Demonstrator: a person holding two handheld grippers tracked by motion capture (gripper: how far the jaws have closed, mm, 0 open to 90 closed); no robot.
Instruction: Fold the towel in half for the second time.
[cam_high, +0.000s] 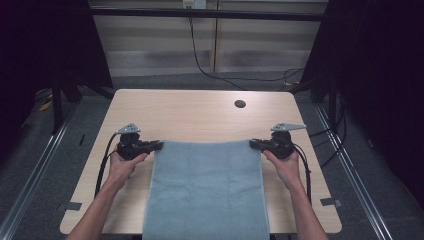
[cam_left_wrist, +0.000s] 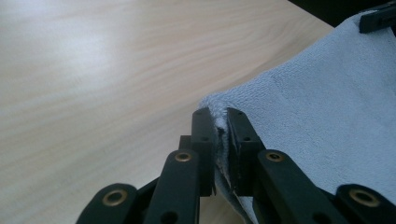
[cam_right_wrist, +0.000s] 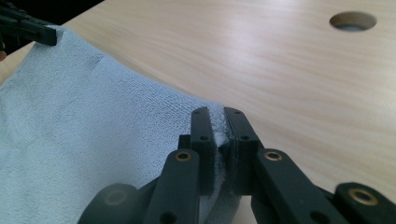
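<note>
Both claws are clenched on the far corners of the towel (cam_high: 207, 190). From above, the left gripper (cam_high: 159, 145) pinches the towel's far left corner and the right gripper (cam_high: 253, 144) pinches its far right corner, the jaws of each pointing inward toward the other. In the left gripper view, a fold of pale blue terry is squeezed between the two black jaws at (cam_left_wrist: 220, 128), and in the right gripper view the same shows at (cam_right_wrist: 219, 126).

Largest around them is the table (cam_high: 200, 112), a light wood-grain top with rounded corners. The towel lies along its middle, its far edge stretched straight between the two grippers and its near end running over the table's near edge toward the person. The far half of the tabletop is bare wood.

Next are the person's forearms, coming in from the bottom on either side of the towel, each hand wrapped round its gripper. Black cables trail from both grippers back along the arms.

Smallest is a round cable hole (cam_high: 240, 104) in the tabletop beyond the right gripper, well apart from the towel. Nothing lies on the towel or against its edges.
</note>
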